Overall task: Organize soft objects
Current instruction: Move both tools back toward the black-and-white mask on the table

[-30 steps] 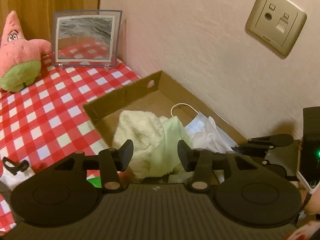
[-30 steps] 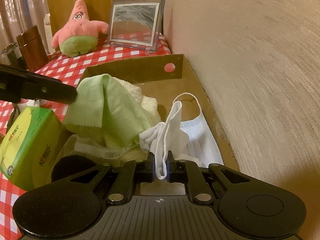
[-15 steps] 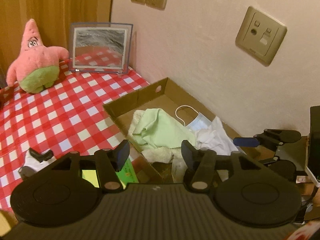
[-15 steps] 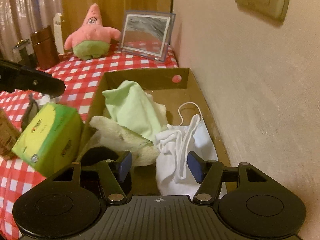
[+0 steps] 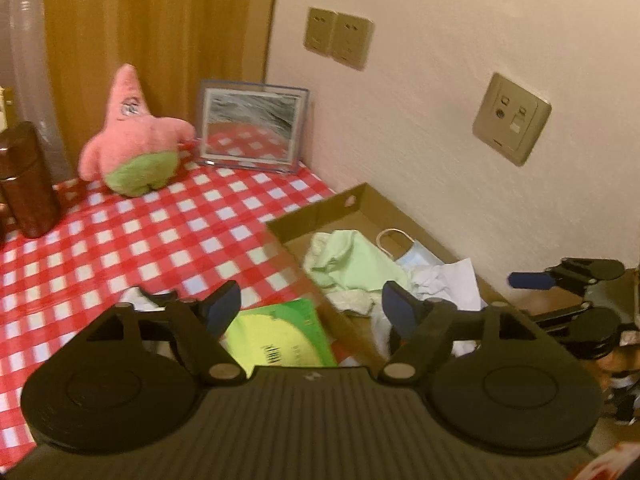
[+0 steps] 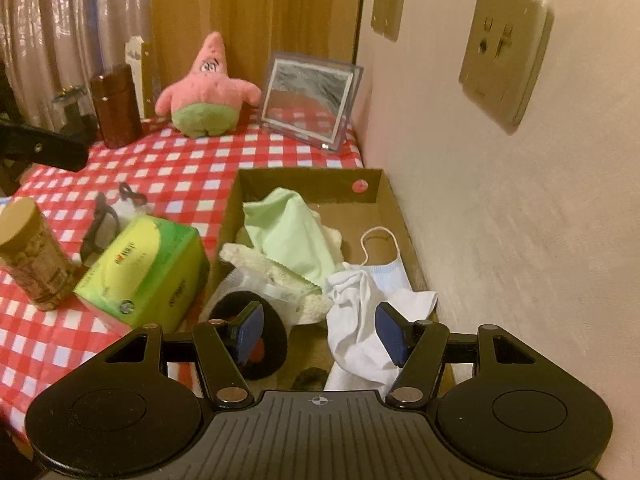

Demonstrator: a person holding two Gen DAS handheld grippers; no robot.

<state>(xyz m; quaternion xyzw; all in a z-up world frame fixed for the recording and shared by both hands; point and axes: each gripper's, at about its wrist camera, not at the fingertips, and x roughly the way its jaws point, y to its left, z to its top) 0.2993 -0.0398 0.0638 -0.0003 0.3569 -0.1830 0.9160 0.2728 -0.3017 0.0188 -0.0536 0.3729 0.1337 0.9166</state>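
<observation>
Cloths fill the cardboard box [image 6: 308,184] that lies along the wall on the right of your checked table [image 6: 192,168]. Far left on the table stands a brown jar [image 6: 116,106], with a paper-wrapped can [image 6: 34,256] nearer you. A pink star plush [image 6: 206,88] sits at the far edge, a framed picture [image 6: 310,100] just right of it. A green tissue pack [image 6: 144,268] lies against the box's left wall. Inside the box, a green cloth [image 6: 296,236] is draped over a cream towel [image 6: 256,262]; right of these a blue mask [image 6: 390,274] lies flat, and a white cloth [image 6: 360,320] is bunched at the near end. A black round thing [image 6: 268,344] sits at the near left corner. Your left gripper [image 5: 310,308] hovers above the tissue pack and box edge, its jaws opening with nothing between them. Your right gripper [image 6: 318,334] hangs over the near end of the box, jaws well apart; the white cloth lies below and between the pads, loose.
</observation>
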